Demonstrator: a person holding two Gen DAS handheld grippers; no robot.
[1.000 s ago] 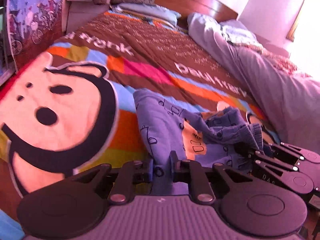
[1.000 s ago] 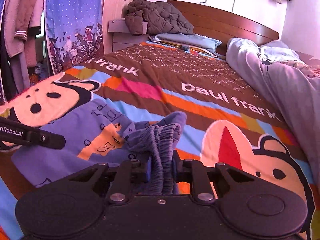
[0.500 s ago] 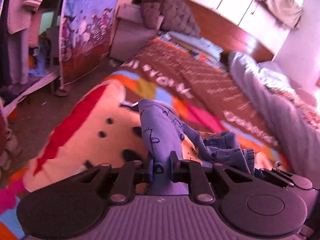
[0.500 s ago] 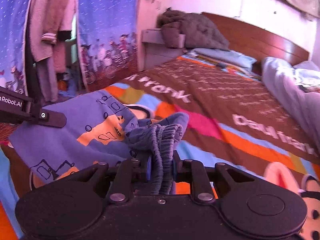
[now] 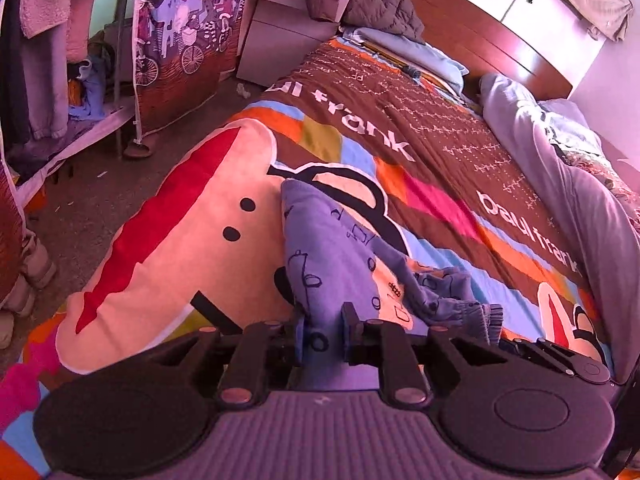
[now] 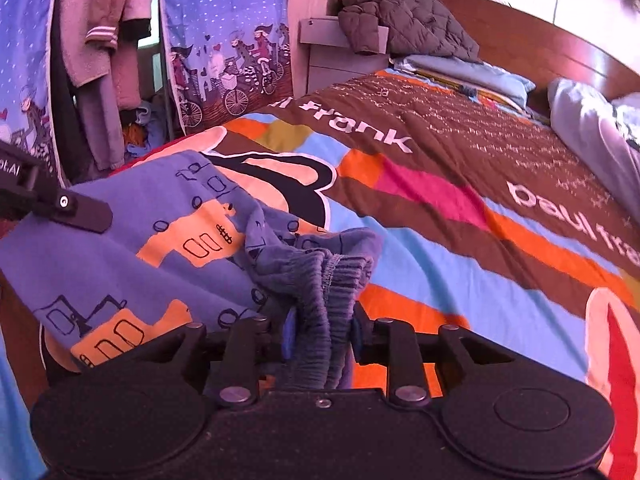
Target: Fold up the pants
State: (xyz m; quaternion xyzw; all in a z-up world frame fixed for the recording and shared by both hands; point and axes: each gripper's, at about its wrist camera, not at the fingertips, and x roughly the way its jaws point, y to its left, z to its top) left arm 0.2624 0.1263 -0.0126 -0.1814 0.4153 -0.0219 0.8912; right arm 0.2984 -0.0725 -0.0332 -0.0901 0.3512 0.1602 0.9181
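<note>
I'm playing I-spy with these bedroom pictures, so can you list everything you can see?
pants: one, blue with orange patches and line drawings, on the bedspread, held at both ends
bedspread: one, brown and striped with a cartoon face, covering the bed
headboard: one, reddish wood, far end of the bed
pillow: one, light blue, by the headboard
quilted jacket: one, dark, on the nightstand
nightstand: one, grey, beside the bed
curtain: one, blue with bicycles, left wall
hanging clothes: several, pinkish, far left
grey blanket: one, bunched, right side of the bed
left tongs: one, black, opening, pants cloth between them
right tongs: one, black, opening, ribbed waistband between them
</note>
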